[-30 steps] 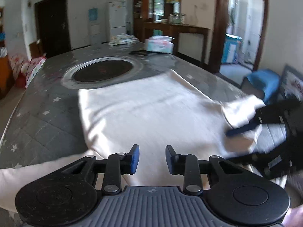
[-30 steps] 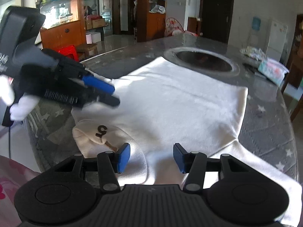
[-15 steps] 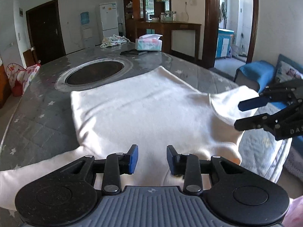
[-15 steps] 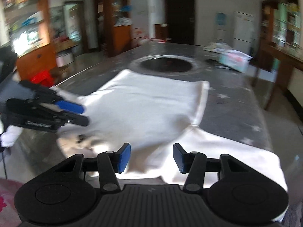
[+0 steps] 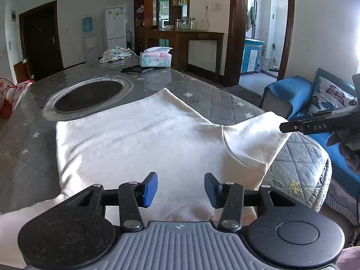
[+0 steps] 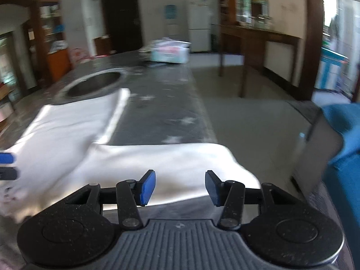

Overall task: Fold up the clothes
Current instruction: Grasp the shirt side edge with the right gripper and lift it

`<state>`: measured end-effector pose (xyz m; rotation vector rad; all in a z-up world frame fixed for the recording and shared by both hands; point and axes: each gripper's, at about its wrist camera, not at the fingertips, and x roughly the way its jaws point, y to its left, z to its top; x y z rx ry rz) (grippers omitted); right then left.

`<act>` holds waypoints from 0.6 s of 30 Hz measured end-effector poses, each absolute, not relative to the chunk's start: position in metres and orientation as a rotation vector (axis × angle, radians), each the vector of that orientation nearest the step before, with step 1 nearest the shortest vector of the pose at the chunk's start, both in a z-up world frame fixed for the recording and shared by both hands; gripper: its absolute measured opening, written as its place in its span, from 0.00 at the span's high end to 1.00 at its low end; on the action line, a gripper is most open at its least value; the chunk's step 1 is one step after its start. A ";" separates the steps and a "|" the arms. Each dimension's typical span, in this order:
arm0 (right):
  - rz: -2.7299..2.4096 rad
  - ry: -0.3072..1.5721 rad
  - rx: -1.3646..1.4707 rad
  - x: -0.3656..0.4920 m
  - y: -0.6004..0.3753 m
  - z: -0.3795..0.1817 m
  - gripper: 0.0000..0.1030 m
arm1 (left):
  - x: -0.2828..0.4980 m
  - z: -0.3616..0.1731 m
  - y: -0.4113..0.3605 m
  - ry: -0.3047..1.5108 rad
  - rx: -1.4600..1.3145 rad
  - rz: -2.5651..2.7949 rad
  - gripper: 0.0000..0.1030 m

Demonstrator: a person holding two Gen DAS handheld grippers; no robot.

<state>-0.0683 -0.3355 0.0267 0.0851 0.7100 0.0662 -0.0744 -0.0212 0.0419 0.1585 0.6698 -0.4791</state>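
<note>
Left wrist view: the white shirt (image 5: 139, 144) lies spread flat on the tabletop (image 5: 22, 139), sleeves out, no fold visible. My left fingers (image 5: 181, 190) and right fingers (image 6: 180, 187) are apart, empty, above its near edge. I judge all folding remains.

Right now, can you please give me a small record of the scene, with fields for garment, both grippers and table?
garment: white top spread flat, sleeves out to both sides
left gripper: jaws open, over the neckline
right gripper: jaws open, over the right sleeve
table: grey star-patterned cover, round recess beyond the top
far end: tissue box
</note>
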 end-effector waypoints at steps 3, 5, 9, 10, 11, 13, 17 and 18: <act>0.003 0.723 0.129 -0.064 -0.353 0.019 0.52 | -0.074 0.041 -0.024 0.677 0.156 -0.483 0.51; -0.039 0.732 0.158 -0.061 -0.365 0.014 0.52 | -0.074 0.040 -0.025 0.678 0.159 -0.485 0.50; -0.063 0.742 0.274 -0.057 -0.386 0.005 0.51 | -0.074 0.039 -0.027 0.683 0.159 -0.486 0.49; -0.063 0.743 0.308 -0.057 -0.391 0.003 0.51 | -0.074 0.038 -0.027 0.685 0.160 -0.484 0.49; -0.062 0.743 0.341 -0.057 -0.396 0.002 0.51 | -0.074 0.038 -0.027 0.687 0.160 -0.482 0.49; -0.059 0.741 0.399 -0.058 -0.404 -0.002 0.51 | -0.074 0.037 -0.026 0.691 0.158 -0.480 0.48; -0.037 0.720 0.428 -0.061 -0.409 -0.004 0.67 | -0.074 0.035 -0.027 0.697 0.157 -0.476 0.47; -0.033 0.712 0.423 -0.062 -0.409 -0.004 0.69 | -0.074 0.035 -0.027 0.698 0.157 -0.475 0.47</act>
